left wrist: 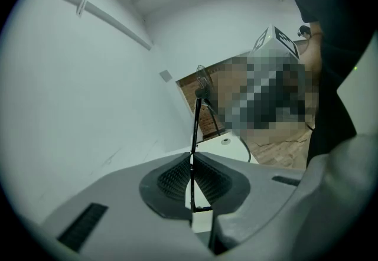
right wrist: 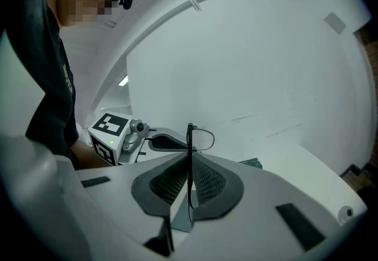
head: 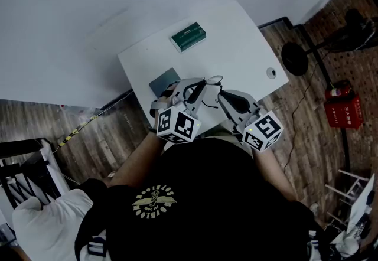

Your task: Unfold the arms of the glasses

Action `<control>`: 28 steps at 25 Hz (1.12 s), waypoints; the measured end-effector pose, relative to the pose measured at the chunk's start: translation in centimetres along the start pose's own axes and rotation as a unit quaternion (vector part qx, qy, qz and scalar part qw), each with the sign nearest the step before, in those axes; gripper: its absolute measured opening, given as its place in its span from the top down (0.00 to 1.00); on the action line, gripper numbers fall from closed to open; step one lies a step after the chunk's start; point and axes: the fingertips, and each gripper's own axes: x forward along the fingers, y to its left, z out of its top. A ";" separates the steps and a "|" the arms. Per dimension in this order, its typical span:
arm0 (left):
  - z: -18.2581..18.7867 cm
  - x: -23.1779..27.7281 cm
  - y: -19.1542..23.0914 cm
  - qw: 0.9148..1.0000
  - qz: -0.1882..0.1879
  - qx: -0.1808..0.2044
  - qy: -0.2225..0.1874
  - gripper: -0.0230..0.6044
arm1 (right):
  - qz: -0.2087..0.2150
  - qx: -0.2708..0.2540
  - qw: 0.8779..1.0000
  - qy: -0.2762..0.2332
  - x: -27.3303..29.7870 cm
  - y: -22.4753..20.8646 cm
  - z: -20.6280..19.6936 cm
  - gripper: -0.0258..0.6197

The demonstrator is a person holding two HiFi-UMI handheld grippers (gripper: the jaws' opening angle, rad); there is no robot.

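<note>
A pair of thin black-framed glasses (head: pixel 212 81) hangs in the air over the near edge of the white table (head: pixel 248 35), held between both grippers. My left gripper (head: pixel 199 86) is shut on one thin black arm (left wrist: pixel 194 130), which runs upright through its pads. My right gripper (head: pixel 222 94) is shut on another black part of the frame (right wrist: pixel 189 153). A wire lens rim (right wrist: pixel 205 136) curves off just past the right gripper's pads. In the right gripper view, the left gripper's marker cube (right wrist: pixel 110 132) sits close by at the left. How far the arms are folded cannot be told.
A green box (head: pixel 188 36) lies at the table's far side, and a grey square pad (head: pixel 163 82) lies near the left gripper. A small round object (head: pixel 271 73) sits by the right edge. A standing fan (head: pixel 294 59) and a red case (head: pixel 341 106) are on the wooden floor.
</note>
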 end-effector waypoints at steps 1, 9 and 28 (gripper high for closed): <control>-0.1 0.0 0.2 1.000 0.000 0.000 0.001 0.93 | 0.000 0.001 1.000 0.000 0.0 0.0 0.0 0.93; -1.7 -0.9 0.5 1.000 -0.009 0.003 0.026 0.93 | -0.001 0.001 1.000 0.011 0.1 0.6 -0.2 0.93; -5.4 -0.1 -0.4 0.997 -0.031 0.016 0.072 0.93 | -0.005 0.023 0.998 0.059 0.7 -0.3 -2.4 0.93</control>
